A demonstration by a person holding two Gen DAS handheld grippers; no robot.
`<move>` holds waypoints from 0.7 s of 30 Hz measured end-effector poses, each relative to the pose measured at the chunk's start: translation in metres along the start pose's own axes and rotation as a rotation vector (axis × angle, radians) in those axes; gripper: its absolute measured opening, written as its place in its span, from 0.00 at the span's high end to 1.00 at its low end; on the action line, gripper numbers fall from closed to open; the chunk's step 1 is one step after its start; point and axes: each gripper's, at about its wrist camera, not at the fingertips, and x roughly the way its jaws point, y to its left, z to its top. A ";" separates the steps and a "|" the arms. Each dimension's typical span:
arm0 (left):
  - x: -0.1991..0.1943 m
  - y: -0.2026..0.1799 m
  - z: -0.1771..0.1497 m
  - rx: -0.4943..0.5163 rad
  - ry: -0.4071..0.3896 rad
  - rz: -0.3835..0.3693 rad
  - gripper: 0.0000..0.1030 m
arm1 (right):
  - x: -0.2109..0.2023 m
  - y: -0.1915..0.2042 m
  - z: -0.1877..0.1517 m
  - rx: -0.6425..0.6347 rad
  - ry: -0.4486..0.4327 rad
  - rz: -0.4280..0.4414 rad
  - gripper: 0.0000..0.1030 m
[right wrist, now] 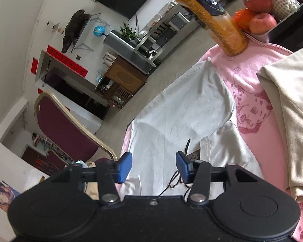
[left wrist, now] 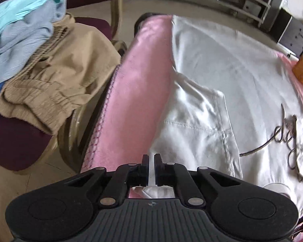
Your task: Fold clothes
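Left tongs pinched tight on a fold of the white garment, near its edge; right tongs wide apart, gripping nothing, hovering over the same garment. It lies spread on the pink blanket covering the table (unfolded pile waits on the chair beside). Likely mid-fold; next, right tongs need an edge to grip, then both carry it across.
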 end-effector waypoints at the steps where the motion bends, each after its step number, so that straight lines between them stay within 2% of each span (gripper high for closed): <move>1: 0.005 -0.001 -0.001 0.012 0.018 0.017 0.95 | 0.001 0.000 0.000 -0.003 0.002 -0.005 0.54; 2: 0.009 -0.002 -0.002 0.028 0.036 0.044 0.95 | 0.001 -0.001 0.000 0.000 0.005 -0.008 0.54; 3: 0.010 -0.003 -0.004 0.049 0.055 0.081 0.88 | 0.001 -0.002 0.000 0.005 0.009 -0.010 0.54; 6: 0.003 -0.006 -0.008 0.103 0.088 0.171 0.91 | -0.002 -0.002 0.001 -0.006 0.007 -0.033 0.54; 9: -0.015 -0.001 0.000 0.091 0.017 0.106 0.92 | -0.003 0.005 0.005 -0.084 0.001 -0.145 0.54; 12: -0.025 -0.002 0.019 0.073 -0.048 0.008 0.92 | 0.007 0.018 0.013 -0.220 0.024 -0.318 0.57; 14: -0.017 -0.010 0.035 0.083 -0.063 -0.017 0.92 | 0.025 0.022 0.017 -0.310 0.072 -0.413 0.68; 17: 0.005 -0.016 0.053 0.074 -0.037 -0.070 0.92 | 0.059 0.015 0.018 -0.361 0.164 -0.469 0.82; 21: 0.038 -0.012 0.056 0.023 0.009 -0.068 0.90 | 0.096 -0.001 0.012 -0.342 0.267 -0.476 0.83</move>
